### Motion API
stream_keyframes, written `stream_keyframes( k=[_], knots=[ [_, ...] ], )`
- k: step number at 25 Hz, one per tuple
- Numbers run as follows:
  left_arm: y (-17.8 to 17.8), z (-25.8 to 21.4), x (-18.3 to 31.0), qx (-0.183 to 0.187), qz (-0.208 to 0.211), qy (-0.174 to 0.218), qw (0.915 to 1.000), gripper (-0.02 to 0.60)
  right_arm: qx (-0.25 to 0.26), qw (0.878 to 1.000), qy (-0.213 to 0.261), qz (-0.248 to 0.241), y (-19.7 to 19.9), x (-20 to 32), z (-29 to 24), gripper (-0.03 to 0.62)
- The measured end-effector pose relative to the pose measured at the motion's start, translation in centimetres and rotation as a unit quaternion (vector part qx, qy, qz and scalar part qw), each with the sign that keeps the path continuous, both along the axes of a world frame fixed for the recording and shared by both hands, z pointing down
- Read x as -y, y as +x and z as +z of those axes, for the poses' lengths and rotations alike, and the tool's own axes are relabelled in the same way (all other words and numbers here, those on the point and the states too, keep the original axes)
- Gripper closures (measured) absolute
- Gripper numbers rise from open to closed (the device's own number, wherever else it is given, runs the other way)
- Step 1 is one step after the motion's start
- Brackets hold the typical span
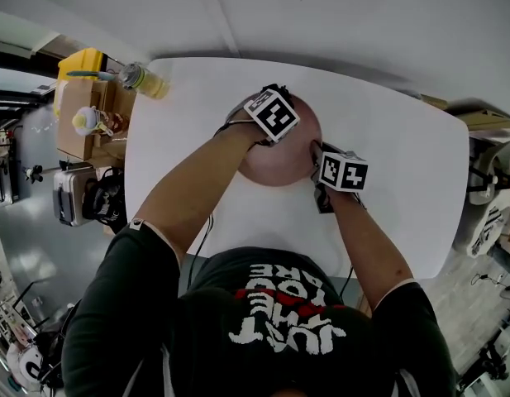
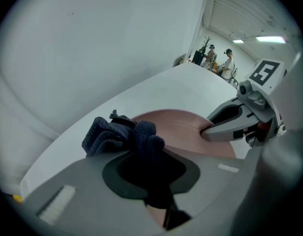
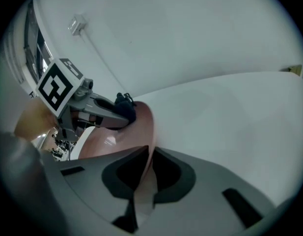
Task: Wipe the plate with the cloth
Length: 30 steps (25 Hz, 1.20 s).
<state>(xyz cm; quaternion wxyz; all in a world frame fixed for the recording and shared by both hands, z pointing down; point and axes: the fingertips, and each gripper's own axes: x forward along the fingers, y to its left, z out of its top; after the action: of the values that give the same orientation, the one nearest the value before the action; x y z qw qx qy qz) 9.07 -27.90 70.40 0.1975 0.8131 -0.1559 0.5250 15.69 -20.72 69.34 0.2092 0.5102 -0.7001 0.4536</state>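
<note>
The pink plate (image 1: 275, 170) is found near the middle of the white tabletop (image 1: 395, 139). Its rim is pinched at about 4 o'clock, as seen from the head view, by the right gripper (image 3: 141, 178). The fingers of that gripper are closed on the thin edge, which runs straight in between them. Whether the plate is lifted clear of the tabletop cannot be told.

The dark blue cloth (image 2: 117, 134) is clamped in the closed fingers of the left gripper (image 2: 150, 161). It is held by a bunched fold, and the loose folds spill out beyond the fingertips toward 10 o'clock in the left gripper view. From the head view, that gripper is placed over the plate at about 12 o'clock. In the right gripper view the cloth is seen touching the plate at that far rim.

The plate is judged to be stiff, smooth and glossy, so it is likely slippery and perhaps breakable. The rim is the only hold offered. A firm pinch well onto the edge would be needed so that the plate is braced against the push of wiping.

The cloth is judged to be soft, light and limp. It is best taken deep between the fingers by a thick fold, so that it is not dragged out by rubbing. Enough of it should be left free to be pressed flat on the surface.
</note>
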Motion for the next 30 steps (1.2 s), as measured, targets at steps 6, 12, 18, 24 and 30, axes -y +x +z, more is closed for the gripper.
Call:
stream_keyframes(
  k=[6,12,18,24,30],
  knots=[
    [4.4,-0.6,-4.9,-0.028,0.072,-0.022,0.9967,0.523,0.007,1.000,0.007,0.026,0.6,0.3,-0.2,0.576],
    [3.6,-0.9,-11.7,-0.033,0.133,-0.061,0.9886,0.523,0.007,0.999,0.013,0.029,0.8,0.9,-0.2,0.576],
    [-2.2,-0.7,-17.0,-0.014,0.151,-0.101,0.9832,0.523,-0.002,1.000,0.015,0.023,0.9,1.0,-0.2,0.576],
    [-7.1,-0.4,-17.0,-0.034,0.123,-0.064,0.9898,0.523,0.003,1.000,0.014,0.010,0.3,0.2,0.0,0.574],
    [-6.8,-0.3,-16.5,-0.051,0.126,-0.027,0.9903,0.522,-0.017,1.000,0.004,-0.013,-0.4,0.6,0.4,0.553]
  ],
)
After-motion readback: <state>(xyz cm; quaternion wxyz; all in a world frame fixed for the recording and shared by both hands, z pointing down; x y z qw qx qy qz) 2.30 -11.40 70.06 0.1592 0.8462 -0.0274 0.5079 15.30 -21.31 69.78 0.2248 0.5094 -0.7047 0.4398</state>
